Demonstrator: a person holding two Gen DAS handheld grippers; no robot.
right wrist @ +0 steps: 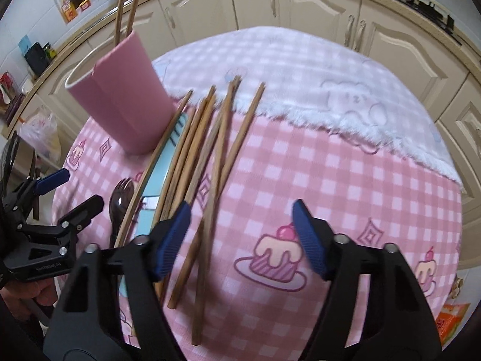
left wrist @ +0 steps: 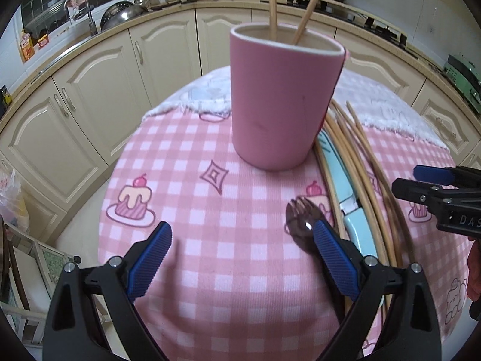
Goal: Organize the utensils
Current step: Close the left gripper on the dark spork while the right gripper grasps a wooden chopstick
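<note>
A pink utensil holder (left wrist: 279,99) stands upright on the pink checked tablecloth (left wrist: 210,285) with two wooden chopsticks (left wrist: 273,6) leaning in it. To its right lie several loose chopsticks (right wrist: 210,138), a light blue knife (right wrist: 162,174) and a dark spork (left wrist: 300,219). My left gripper (left wrist: 242,258) is open over bare cloth, its right finger just beside the spork's bowl. My right gripper (right wrist: 240,234) is open above the near ends of the loose chopsticks. One or two of them run between its fingers, and the pads do not press on them.
A white fluffy cloth (right wrist: 300,69) covers the table's far part. Cream kitchen cabinets (left wrist: 99,90) and a counter with sink and pans curve around behind. A plastic bag (left wrist: 9,198) sits on the floor at the left. The table edge drops off close on all sides.
</note>
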